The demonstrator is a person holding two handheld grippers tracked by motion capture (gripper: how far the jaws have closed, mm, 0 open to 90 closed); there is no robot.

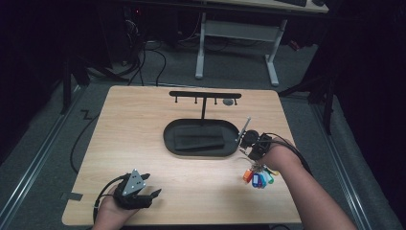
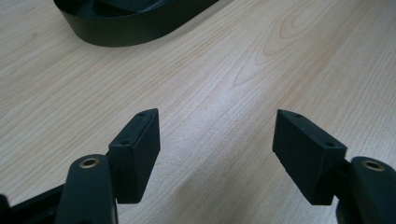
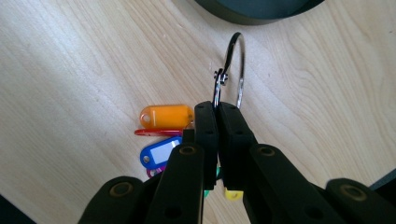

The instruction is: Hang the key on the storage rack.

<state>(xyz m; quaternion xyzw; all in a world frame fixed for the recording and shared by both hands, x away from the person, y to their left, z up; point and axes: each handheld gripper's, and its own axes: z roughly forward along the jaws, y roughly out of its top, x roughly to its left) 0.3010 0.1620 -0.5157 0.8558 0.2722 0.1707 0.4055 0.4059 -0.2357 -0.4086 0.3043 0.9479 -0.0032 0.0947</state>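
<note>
In the high view a light wooden table (image 1: 143, 129) fills the middle of the frame, with a black oval tray (image 1: 168, 139) at its centre and a black T-shaped hook stand (image 1: 205, 95) rising from the tray's far edge toward the upper middle. The left gripper (image 1: 152, 188) sits at the lower left of the table, held in the left hand (image 1: 114, 209), its grey three-cornered plate on top. In the left gripper view its jaws stand wide open, the two black pads (image 2: 140, 140) well apart with bare wood grain between them; they hold nothing, and whether they touch the table cannot be told. The tray's dark wall (image 2: 135, 30) curves across the upper left of that view. The right gripper (image 1: 244, 143) lies at the right of the tray, just beside its rim, with the forearm coming in from the lower right. In the right gripper view its jaws are pressed together on a metal key ring (image 3: 232, 70), which sticks up from between the pads toward the upper middle of the frame, near the tray's edge. Coloured key tags (image 3: 166, 116) hang on the ring: orange, red, blue, with green and yellow peeking out below the jaws. In the high view the bunch of tags (image 1: 258, 176) lies on the table in the lower right, just below the right gripper.
</note>
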